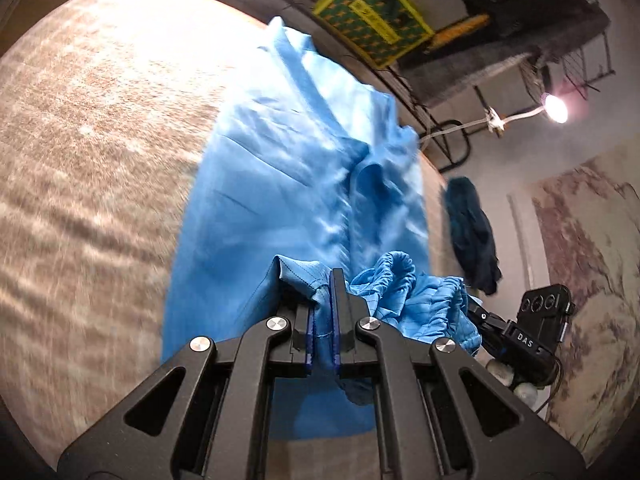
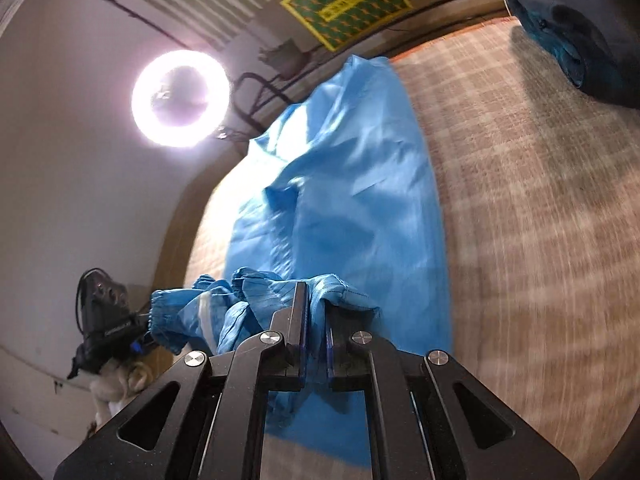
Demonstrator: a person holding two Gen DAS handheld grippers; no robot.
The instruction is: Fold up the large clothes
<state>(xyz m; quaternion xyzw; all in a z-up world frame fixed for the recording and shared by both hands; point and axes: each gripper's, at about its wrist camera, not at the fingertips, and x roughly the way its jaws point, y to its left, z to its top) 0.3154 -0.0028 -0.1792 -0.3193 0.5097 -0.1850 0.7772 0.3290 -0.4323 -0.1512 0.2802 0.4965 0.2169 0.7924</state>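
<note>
Blue garment: large, thin, slippery-looking; spread lengthwise down the middle of the woven mat, its far end reaching the mat's far edge. Your left tongs are clenched on one near corner of the hem, your right tongs on the other, elastic cuffs bunched between them. Risks: a thin pinch may slip free; uneven carrying skews the fold; loose cuffs get trapped inside.

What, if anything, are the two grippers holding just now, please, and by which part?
Both are shut on the blue garment. The left gripper pinches a hemmed edge, and the right gripper pinches another stitched edge beside the elastic cuffs.
</note>
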